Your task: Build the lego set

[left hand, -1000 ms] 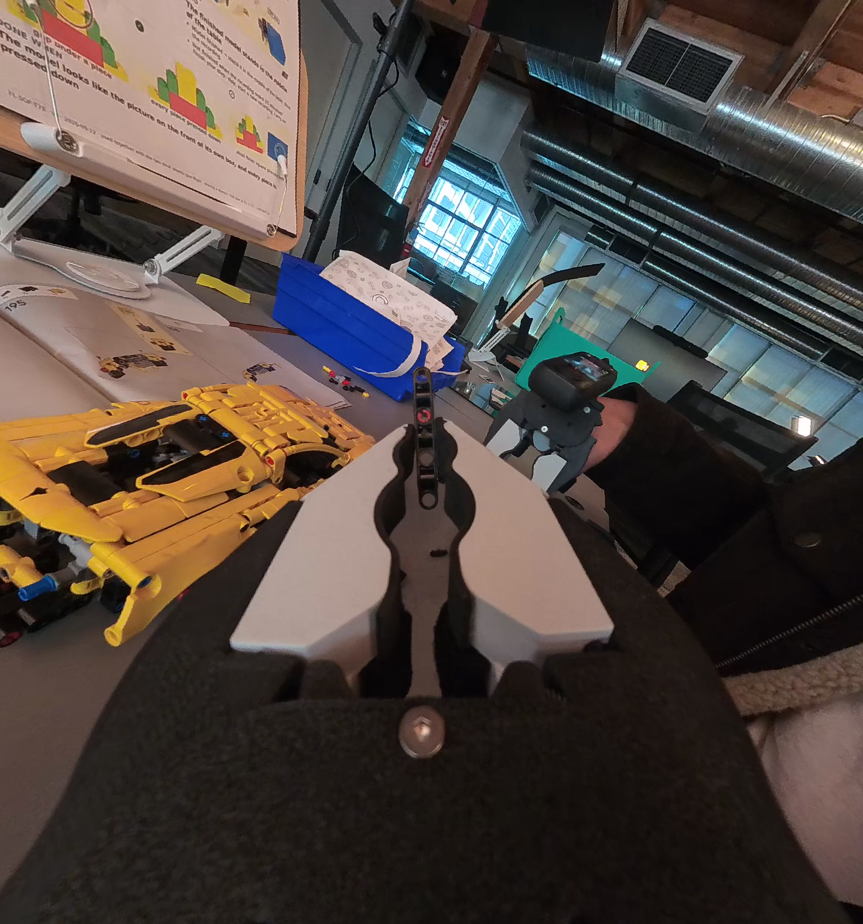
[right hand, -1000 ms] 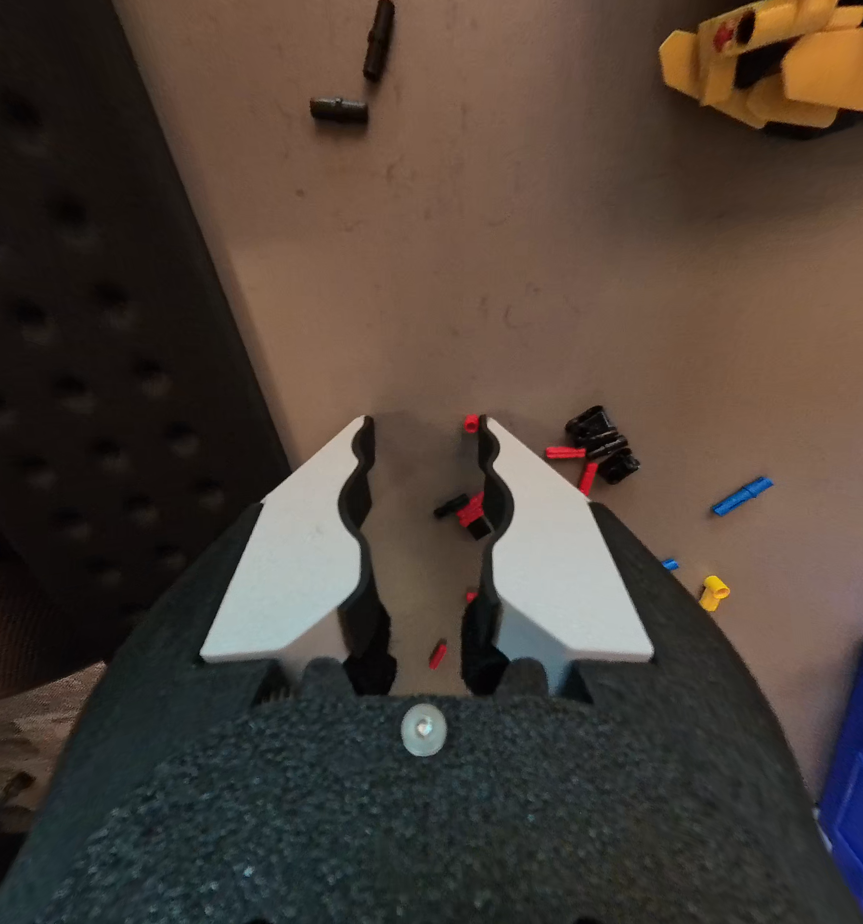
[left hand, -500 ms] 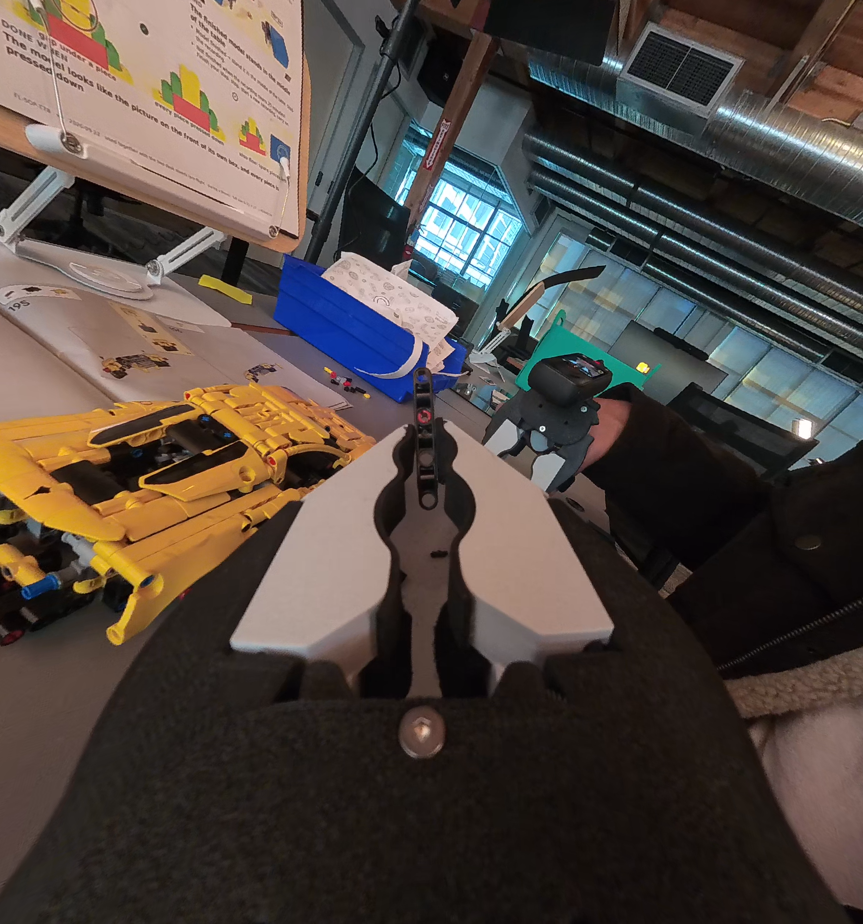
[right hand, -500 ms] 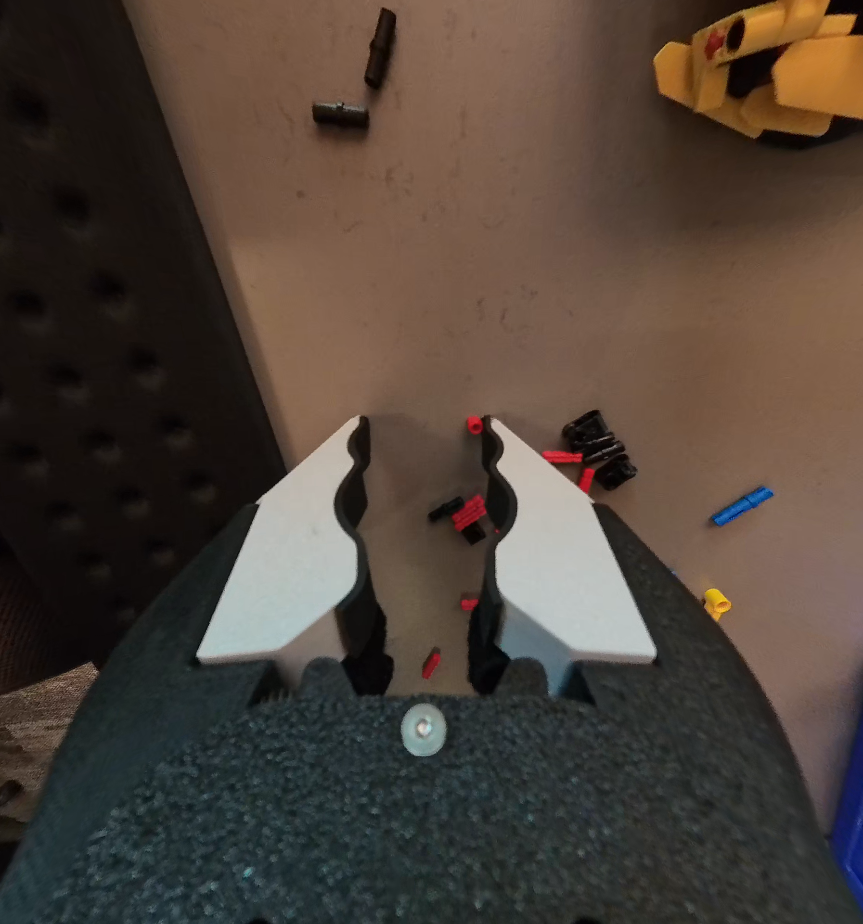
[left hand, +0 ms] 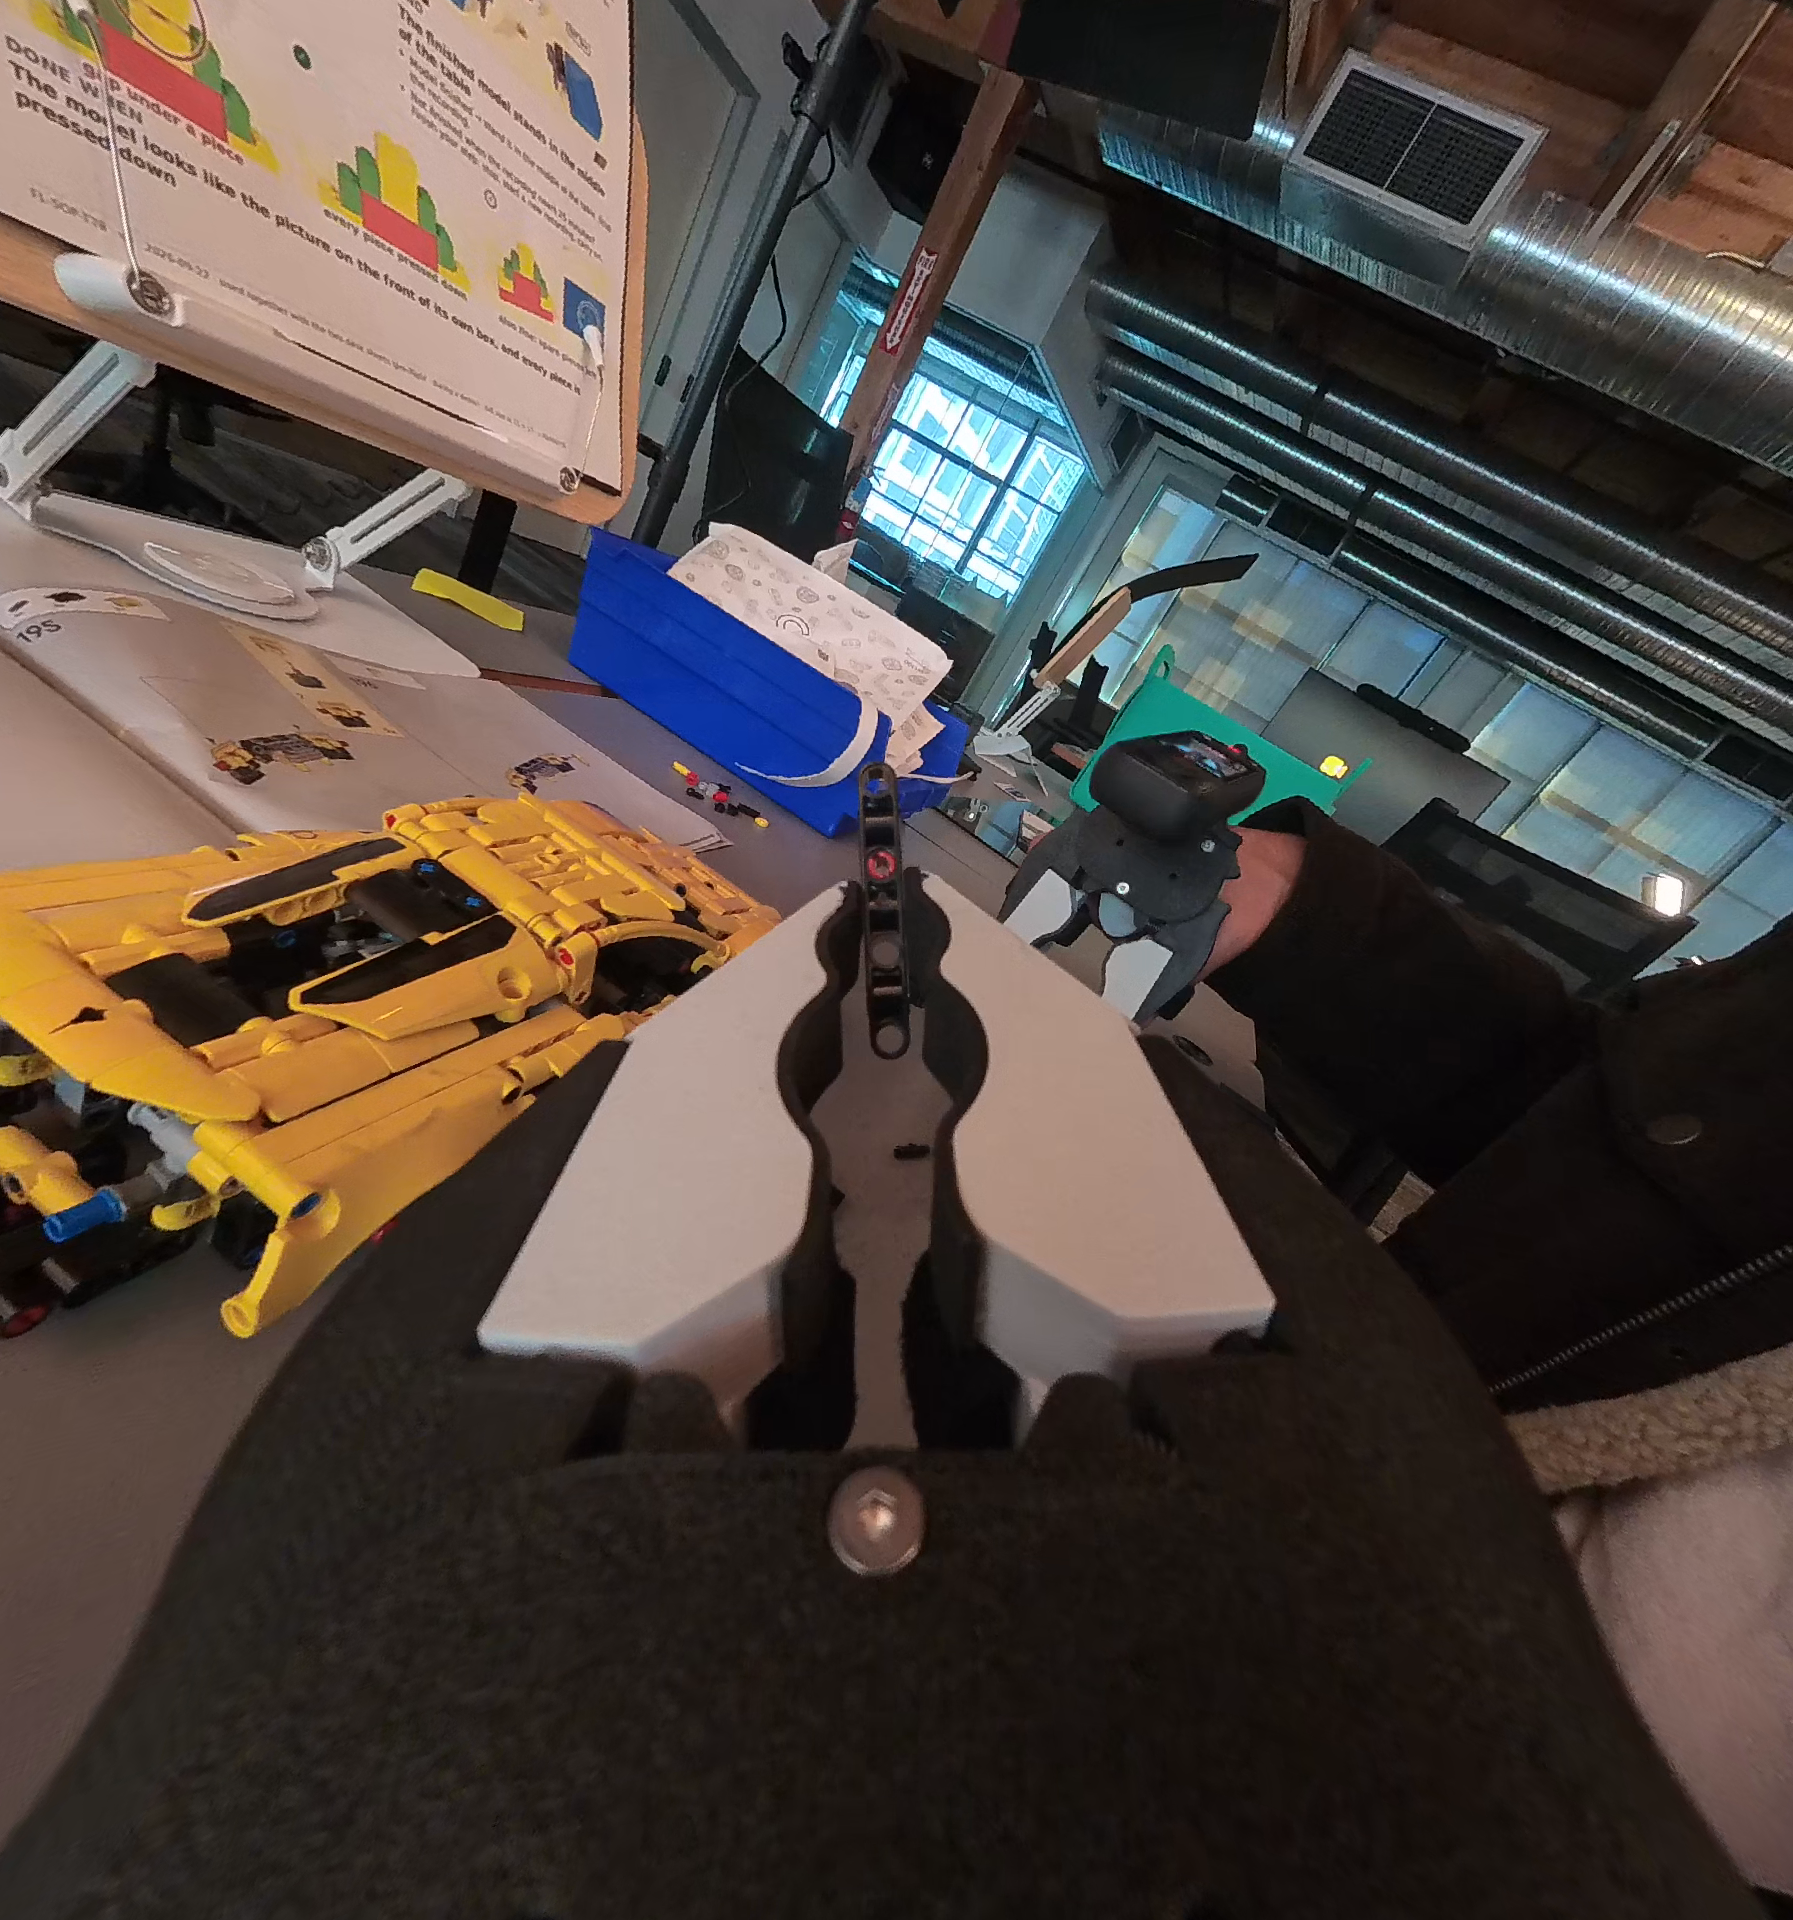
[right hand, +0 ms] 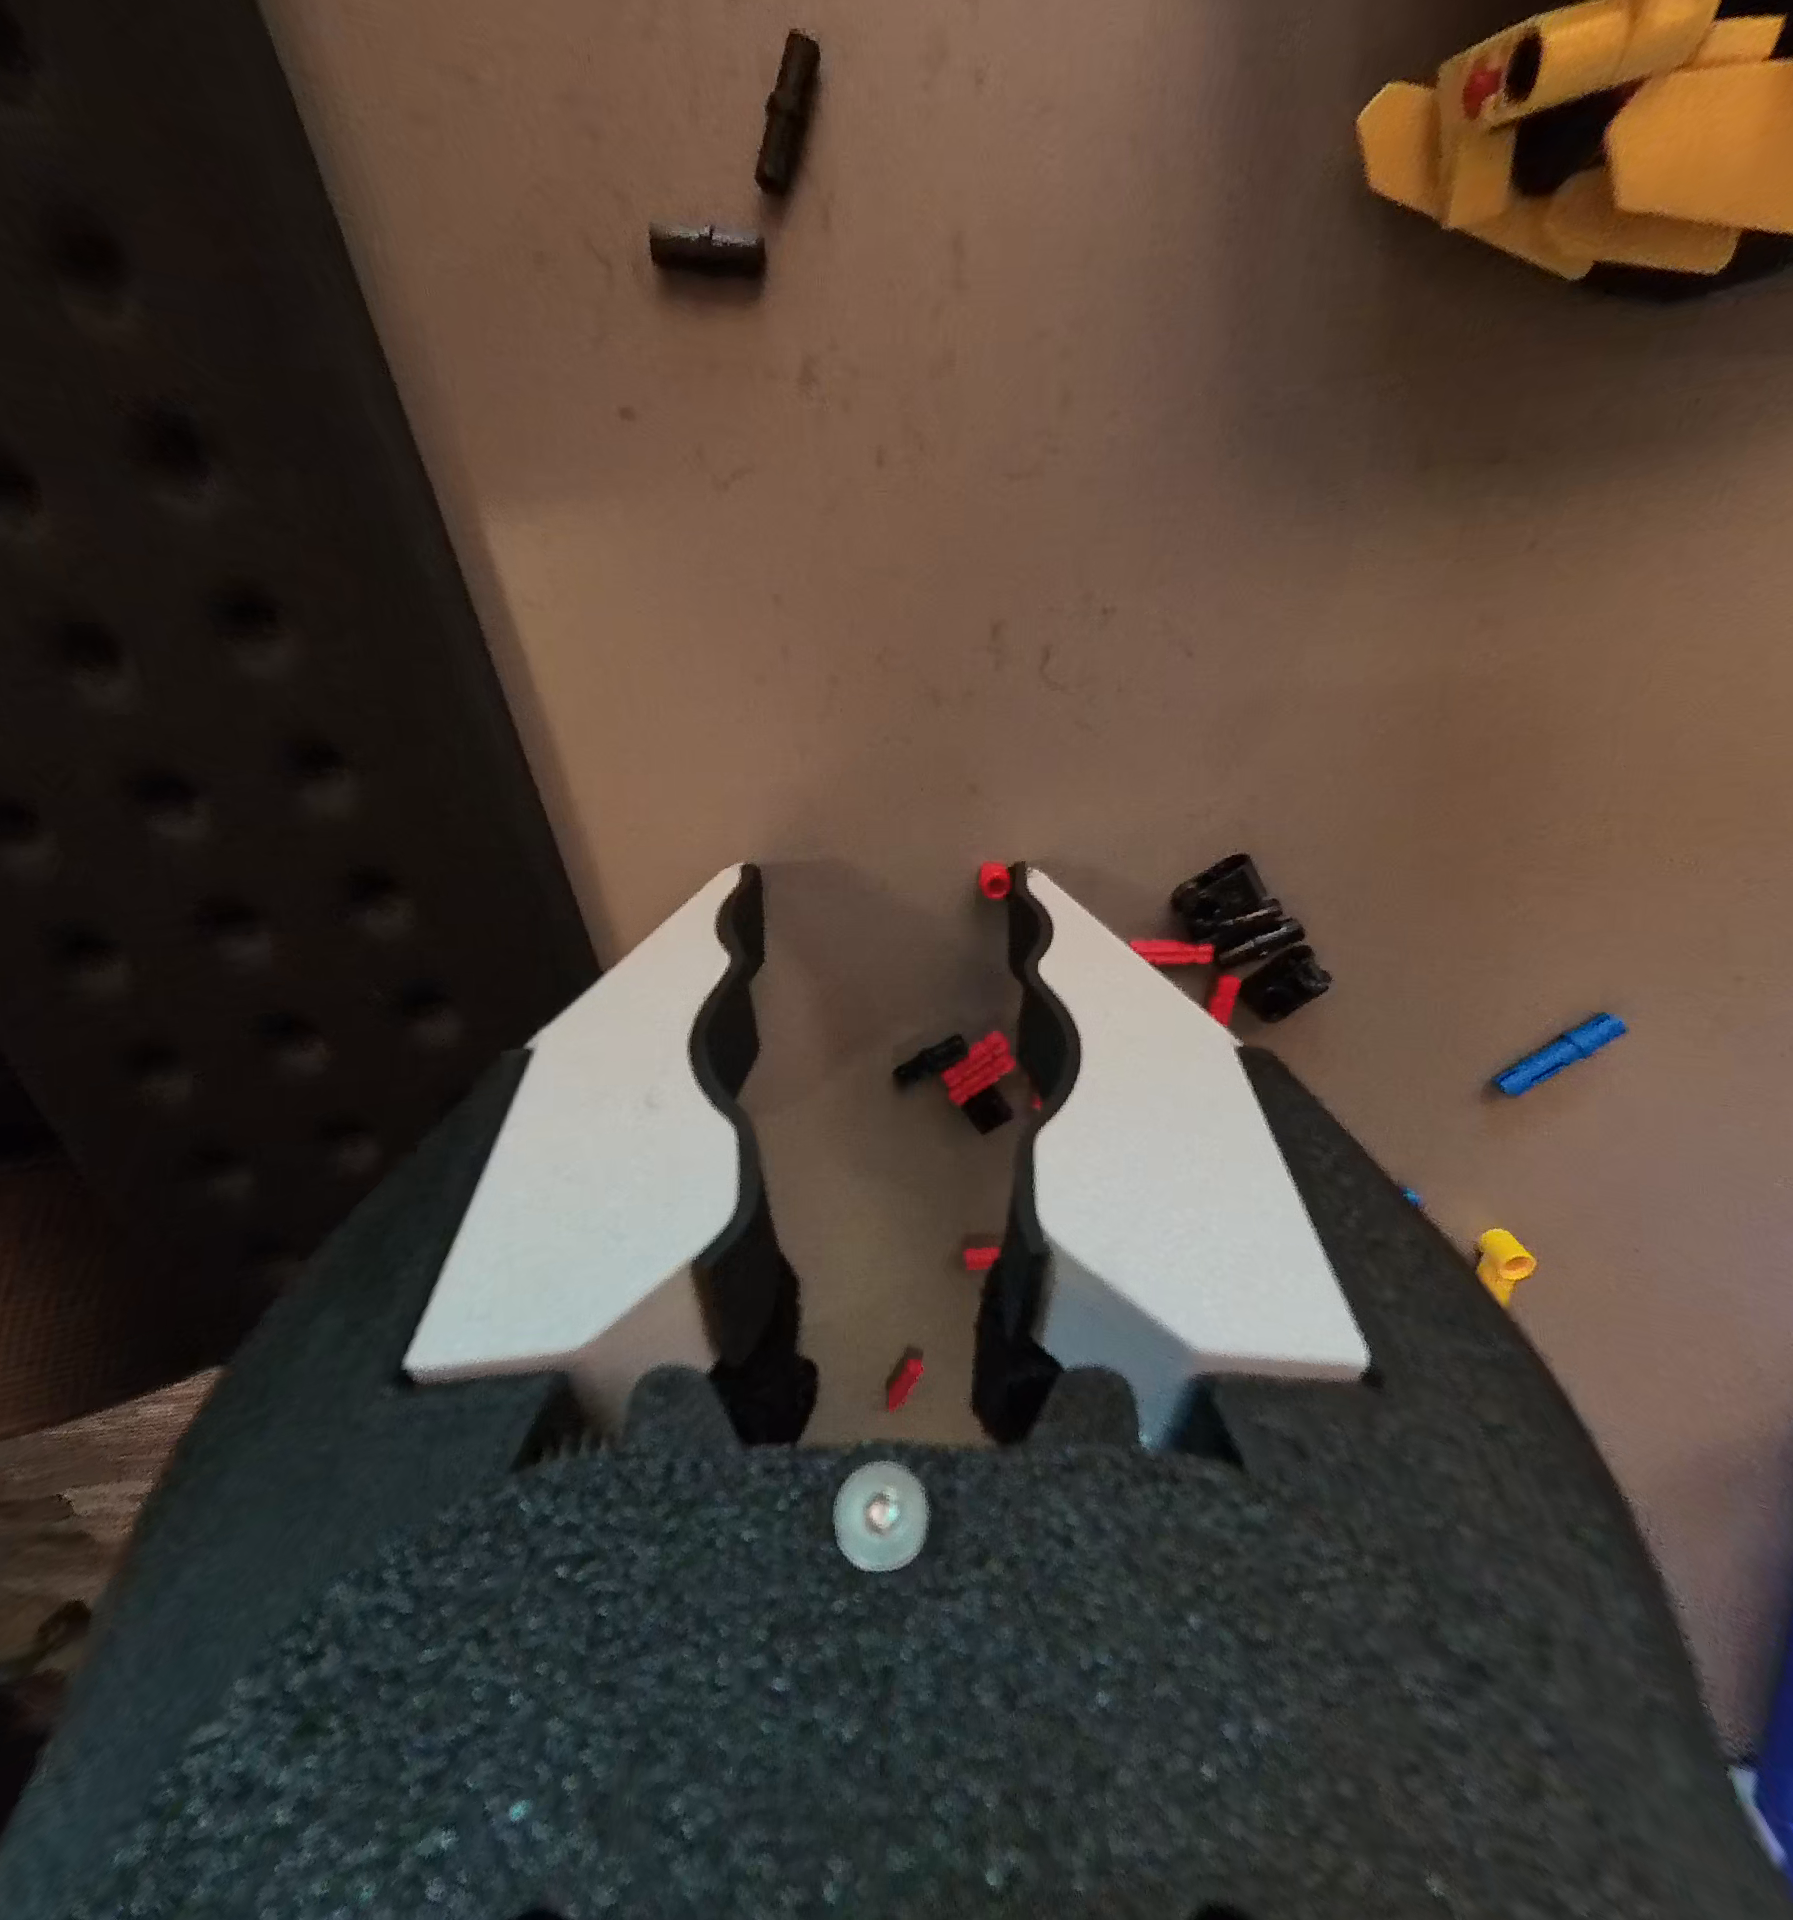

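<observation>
1. Left gripper [left hand: 879, 904]: jaws pinched on a black beam [left hand: 881, 914], held upright with a red pin seated in one of its holes. Same grip and same pose as half a second ago and a second ago; no drift of the beam in the jaws.
2. Right gripper [right hand: 881, 883]: jaws spread, nothing between them, aimed straight down at the counter [right hand: 1079, 520]. Has crept slightly toward the loose parts over the last second; gap between the jaws unchanged.
3. Loose parts under the right gripper: red and black pins [right hand: 970, 1070] visible between the jaws, a single red pin [right hand: 994, 881] just beside the right jaw tip, a clump of black connectors [right hand: 1250, 951] just right of it, a blue pin [right hand: 1557, 1051] and a yellow connector [right hand: 1503, 1259] farther right.
4. Yellow car model [left hand: 331, 997]: resting on the counter, left of the held beam, not touched by either gripper. Blue bin [left hand: 726, 686] behind it.
5. Meaning for the task, as a judgement: selection step in hand, pick not yet made. Beam apparently awaiting a further pin; small lateral correction probably needed to centre the target pin before closing.
</observation>
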